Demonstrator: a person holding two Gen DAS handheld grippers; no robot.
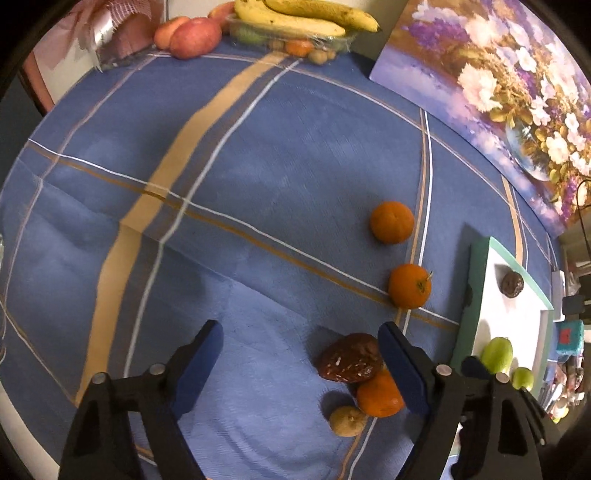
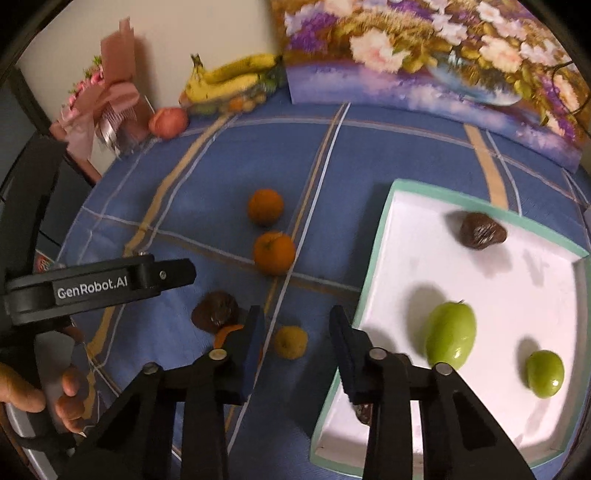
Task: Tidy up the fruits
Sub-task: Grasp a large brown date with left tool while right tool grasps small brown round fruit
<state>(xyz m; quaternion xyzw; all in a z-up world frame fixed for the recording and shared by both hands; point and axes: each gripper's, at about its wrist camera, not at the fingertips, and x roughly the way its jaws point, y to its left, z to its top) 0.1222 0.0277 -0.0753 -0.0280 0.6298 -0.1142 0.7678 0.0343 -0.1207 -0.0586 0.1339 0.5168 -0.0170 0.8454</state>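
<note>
On the blue checked cloth lie two oranges [image 1: 392, 222] [image 1: 409, 285], a dark brown fruit [image 1: 350, 358], a third orange [image 1: 379, 396] and a small yellowish fruit [image 1: 346, 420]. My left gripper [image 1: 301, 363] is open above the cloth, its right finger beside the brown fruit. The white tray [image 2: 373, 258] holds two green fruits [image 2: 450, 334] [image 2: 545, 373] and a brown fruit [image 2: 482, 230]. My right gripper [image 2: 297, 345] is open and empty, with the yellowish fruit [image 2: 290, 341] between its fingers, at the tray's left edge.
Bananas [image 1: 303, 16] on a packed tray and red apples [image 1: 194, 37] sit at the far edge. A flower painting [image 1: 498, 92] leans along the right. A pink wrapped bouquet [image 2: 107, 107] stands at the far left. The left gripper's body [image 2: 92, 284] reaches in from the left.
</note>
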